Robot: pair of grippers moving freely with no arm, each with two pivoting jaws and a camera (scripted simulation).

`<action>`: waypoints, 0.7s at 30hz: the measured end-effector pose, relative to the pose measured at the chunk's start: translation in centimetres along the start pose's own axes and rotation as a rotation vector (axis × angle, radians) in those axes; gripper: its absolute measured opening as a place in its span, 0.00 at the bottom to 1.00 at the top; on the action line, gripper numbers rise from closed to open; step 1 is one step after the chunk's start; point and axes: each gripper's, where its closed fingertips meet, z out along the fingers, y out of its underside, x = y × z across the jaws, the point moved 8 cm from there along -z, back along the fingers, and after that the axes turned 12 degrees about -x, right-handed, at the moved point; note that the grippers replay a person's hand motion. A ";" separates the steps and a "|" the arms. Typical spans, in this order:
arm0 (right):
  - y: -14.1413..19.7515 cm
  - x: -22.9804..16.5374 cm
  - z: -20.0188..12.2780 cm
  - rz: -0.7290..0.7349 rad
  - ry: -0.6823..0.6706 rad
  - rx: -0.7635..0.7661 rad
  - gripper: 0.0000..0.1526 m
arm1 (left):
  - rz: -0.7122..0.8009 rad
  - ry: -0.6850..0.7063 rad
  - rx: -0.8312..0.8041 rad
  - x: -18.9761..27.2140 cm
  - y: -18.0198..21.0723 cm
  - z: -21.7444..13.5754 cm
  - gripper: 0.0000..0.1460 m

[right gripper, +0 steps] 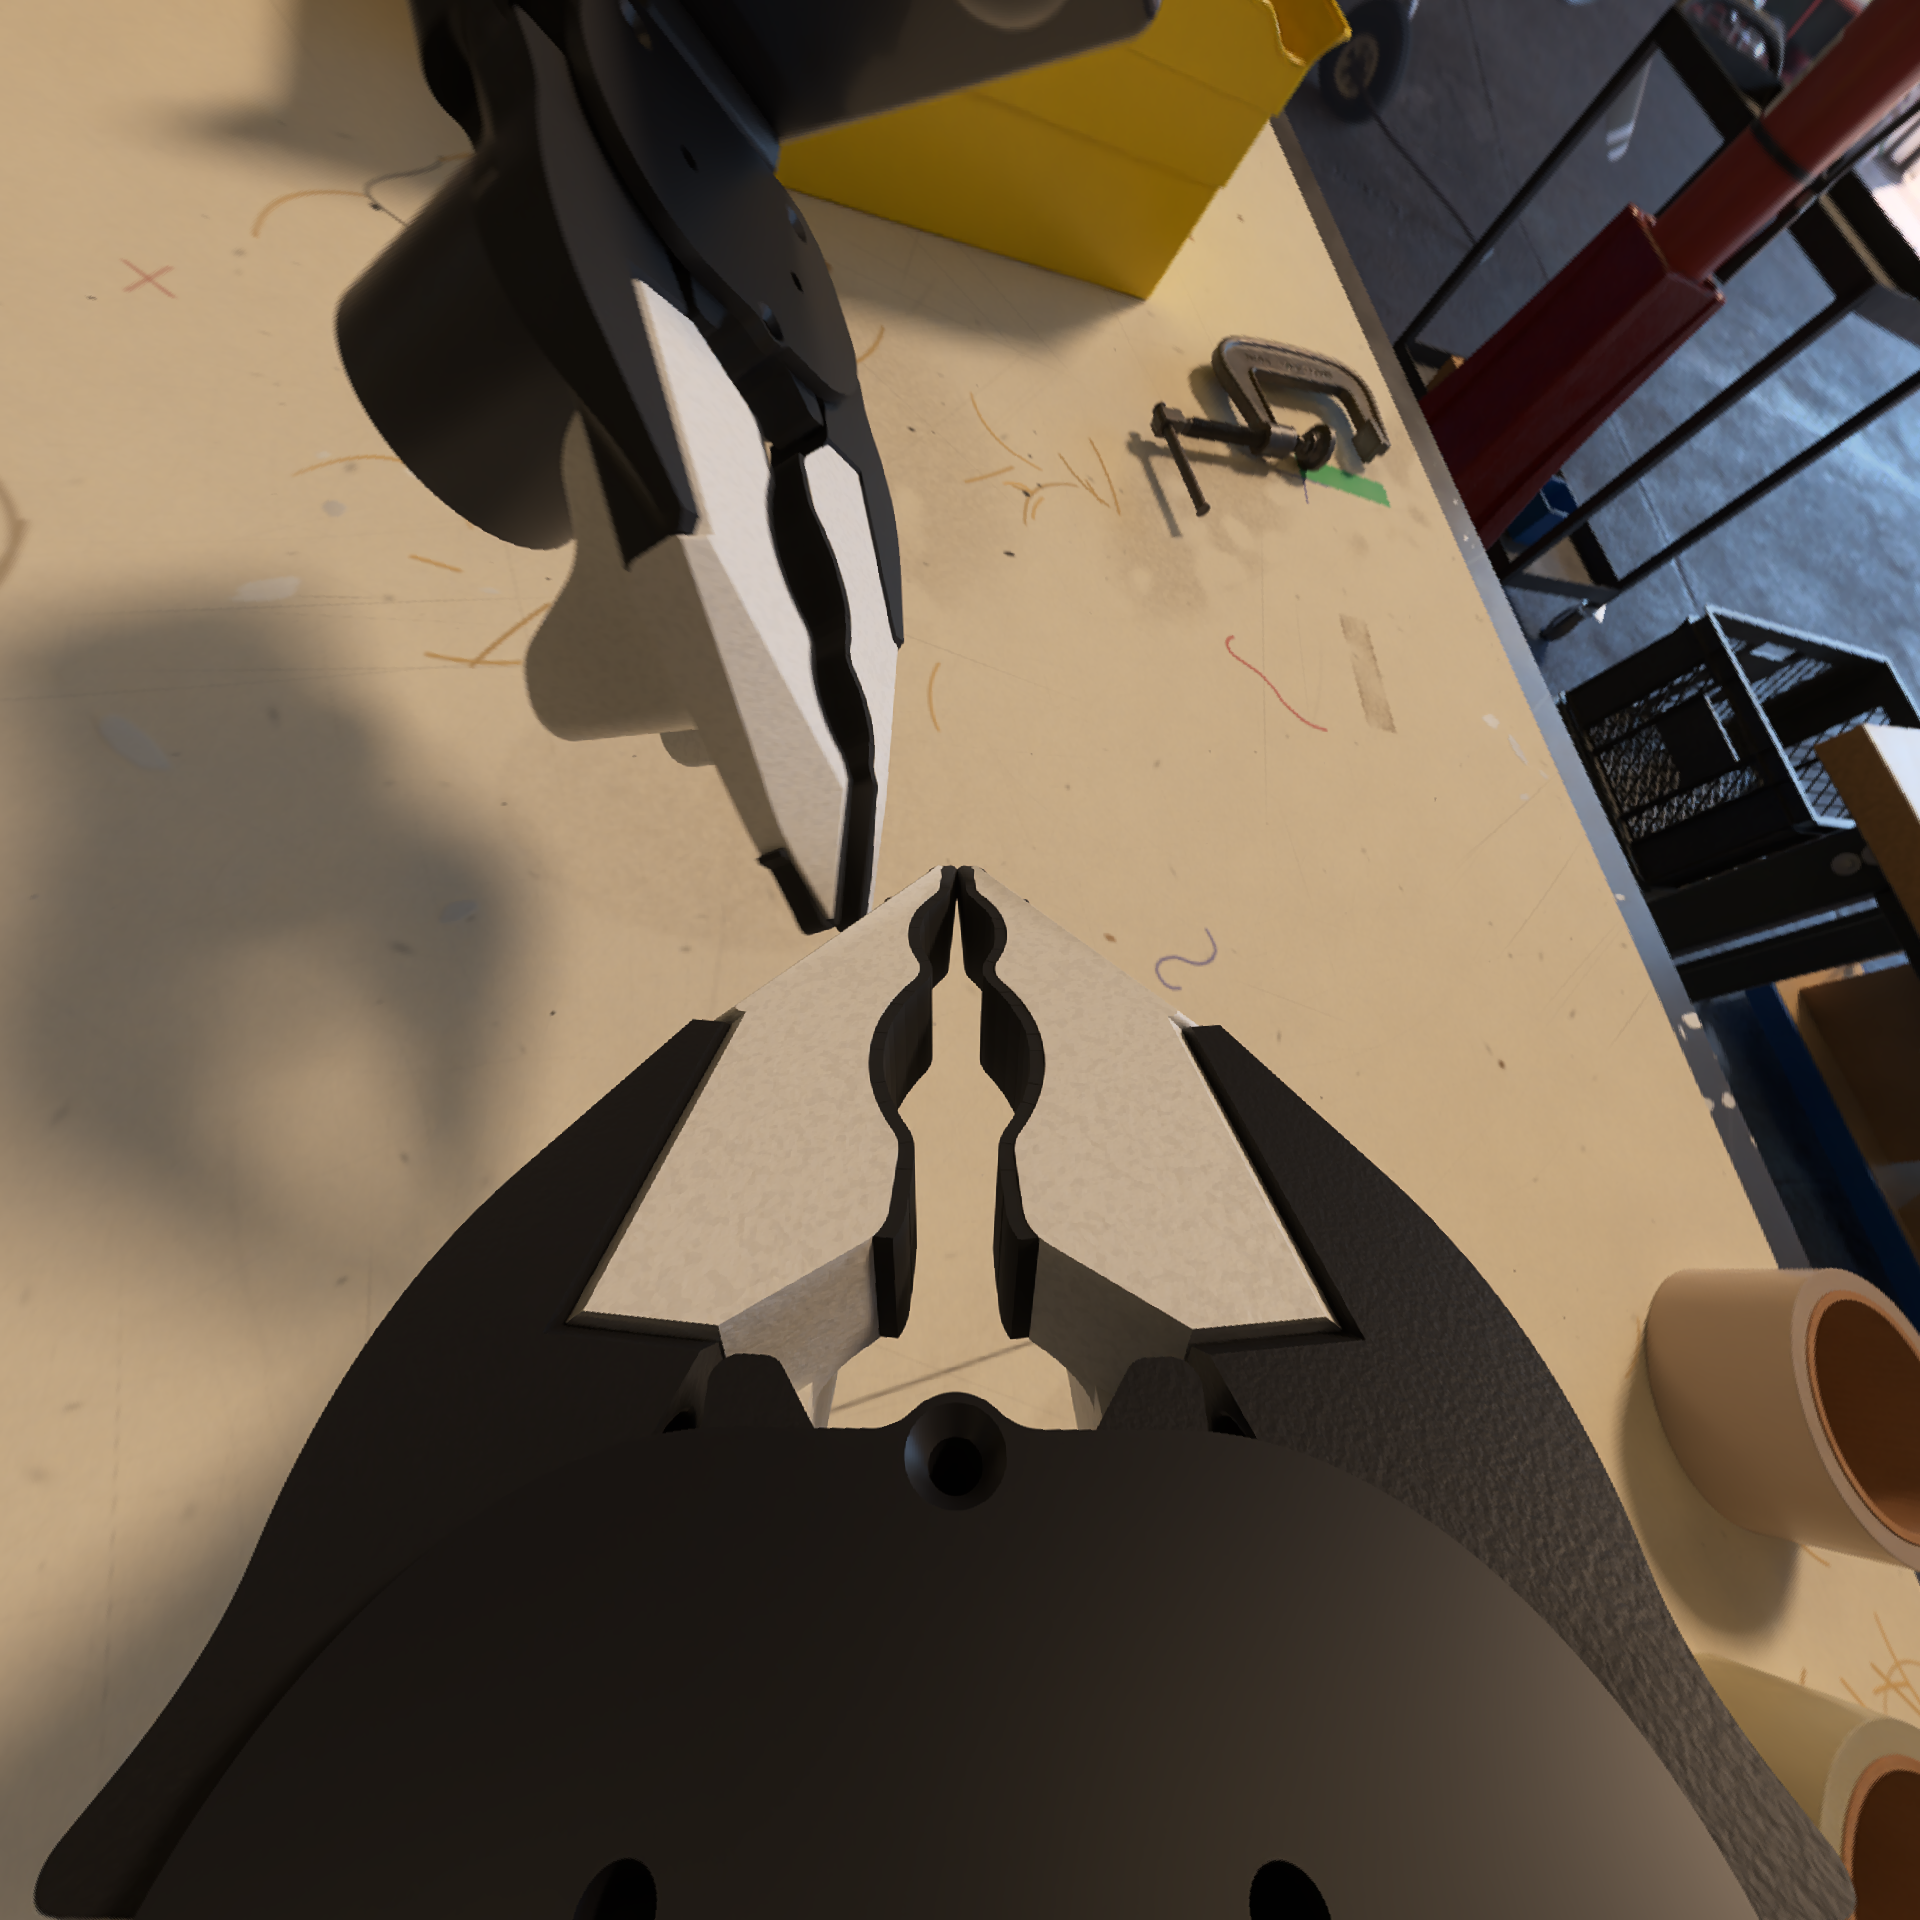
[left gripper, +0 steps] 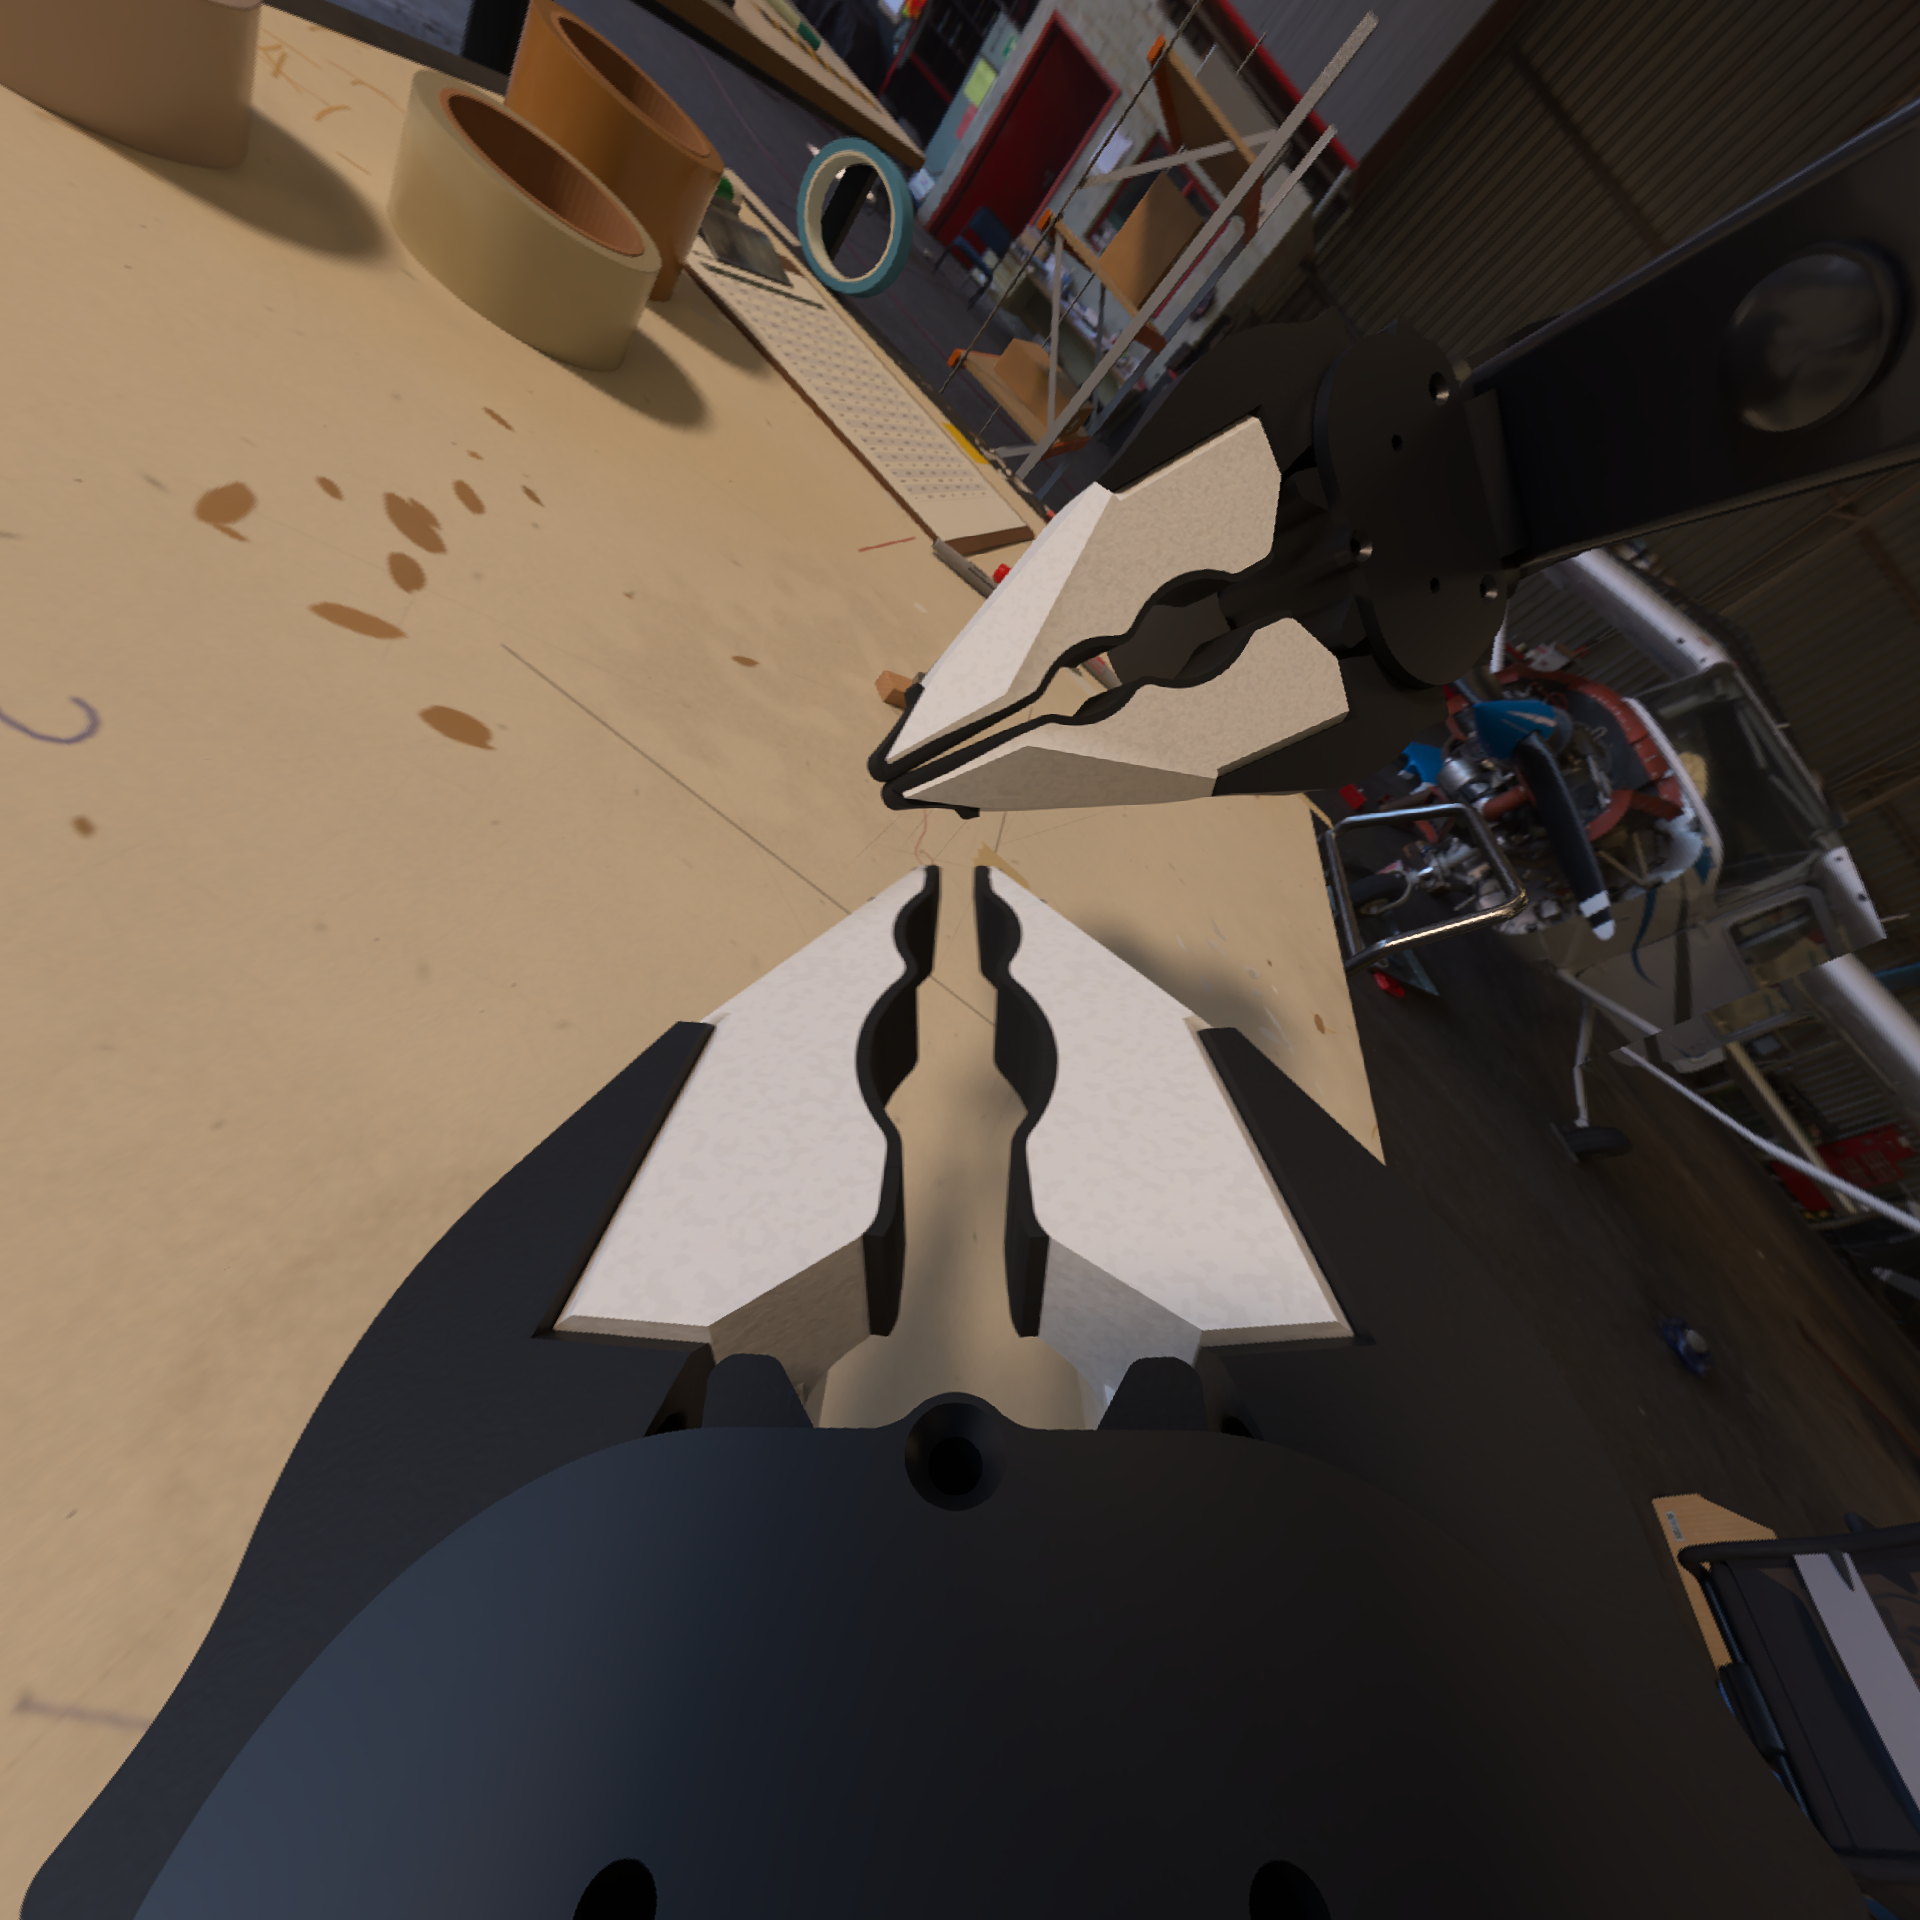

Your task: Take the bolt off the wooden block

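Observation:
My left gripper (left gripper: pixel 956 875) is low over the tan workbench (left gripper: pixel 312 831), its jaws a narrow gap apart with nothing between them. My right gripper (left gripper: pixel 891 781) comes in from the upper right, shut and empty, its tips just beyond the left one's. A small wooden piece (left gripper: pixel 890 688) peeks out behind the right gripper's upper finger, mostly hidden. No bolt shows in either view. In the right wrist view my right gripper (right gripper: pixel 956 875) is shut, and the left gripper (right gripper: pixel 826 904) hangs in from the upper left, tips almost touching it.
Cream (left gripper: pixel 520 223) and brown (left gripper: pixel 613 114) tape rolls, a teal tape ring (left gripper: pixel 854 213) and a perforated board (left gripper: pixel 842 384) lie at the far side. A yellow bin (right gripper: pixel 1091 166), a C-clamp (right gripper: pixel 1288 416) and tape rolls (right gripper: pixel 1787 1413) sit near the bench edge (right gripper: pixel 1538 665).

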 end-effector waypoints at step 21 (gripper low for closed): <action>-0.1 1.3 11.6 0.189 -0.276 -0.360 0.05 | -0.031 -0.372 -0.203 -5.3 2.0 -4.3 0.25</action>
